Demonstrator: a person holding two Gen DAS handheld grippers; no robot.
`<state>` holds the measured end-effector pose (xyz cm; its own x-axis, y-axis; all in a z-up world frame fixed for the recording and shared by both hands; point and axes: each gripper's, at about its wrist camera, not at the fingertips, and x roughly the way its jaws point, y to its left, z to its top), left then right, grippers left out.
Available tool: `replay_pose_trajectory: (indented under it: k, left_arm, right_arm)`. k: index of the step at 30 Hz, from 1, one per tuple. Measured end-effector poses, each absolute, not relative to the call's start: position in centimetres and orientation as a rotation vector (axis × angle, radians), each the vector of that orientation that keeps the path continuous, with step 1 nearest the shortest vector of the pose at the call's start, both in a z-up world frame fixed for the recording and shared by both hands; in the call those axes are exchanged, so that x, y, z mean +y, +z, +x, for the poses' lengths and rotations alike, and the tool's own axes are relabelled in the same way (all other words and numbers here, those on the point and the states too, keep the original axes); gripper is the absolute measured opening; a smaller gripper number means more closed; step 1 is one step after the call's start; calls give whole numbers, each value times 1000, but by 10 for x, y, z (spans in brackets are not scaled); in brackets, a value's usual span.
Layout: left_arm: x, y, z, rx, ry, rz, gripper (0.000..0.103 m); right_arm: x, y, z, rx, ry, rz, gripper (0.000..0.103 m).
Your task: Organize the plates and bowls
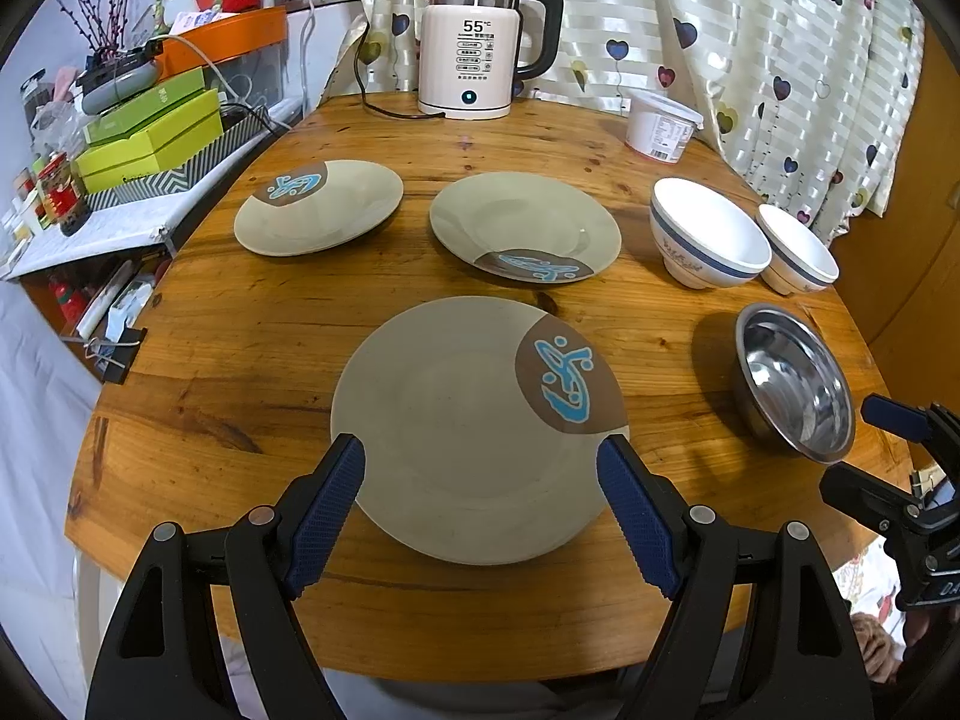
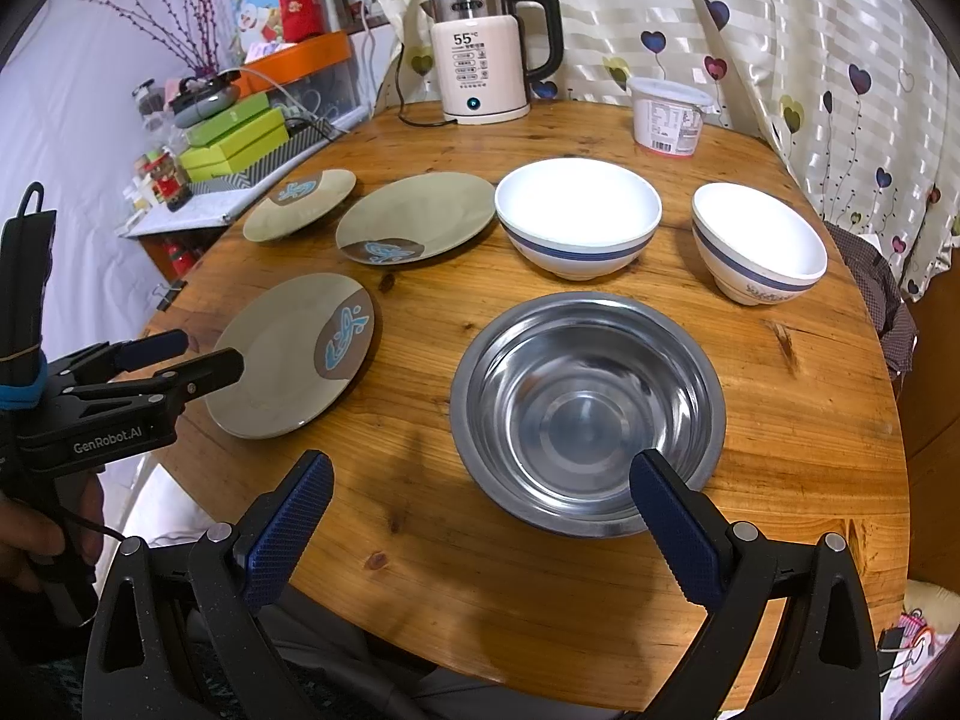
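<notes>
Nothing stacked yet: every plate and bowl lies apart on the bench.

Three plates, the near plate (image 1: 468, 438), middle plate (image 1: 525, 225) and far plate (image 1: 318, 207), sit separately; the steel bowl (image 2: 588, 411) and two white bowls (image 2: 579, 216) (image 2: 759, 243) likewise. The left gripper (image 1: 480, 516) hovers, fingers spread, over the near plate; the right gripper (image 2: 480, 531), fingers spread, hovers at the steel bowl. All sorting remains.
</notes>
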<state>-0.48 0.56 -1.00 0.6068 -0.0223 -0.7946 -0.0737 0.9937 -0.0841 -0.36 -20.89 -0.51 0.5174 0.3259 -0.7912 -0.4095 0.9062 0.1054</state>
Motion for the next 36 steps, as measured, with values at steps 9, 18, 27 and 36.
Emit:
replay_pose_trajectory:
  k: [9, 18, 27, 36]
  left_arm:
    - [6, -10, -5, 919, 29, -112, 80]
    - [9, -10, -5, 921, 28, -117, 80]
    - [13, -11, -5, 923, 30, -122, 80]
    - [17, -11, -4, 918, 34, -123, 80]
  right_arm:
    - [-207, -7, -4, 932, 444, -100, 100]
    - [-205, -8, -4, 935, 445, -100, 100]
    - [-203, -7, -5, 941, 444, -100, 100]
    - [-196, -3, 0, 947, 459, -106, 100]
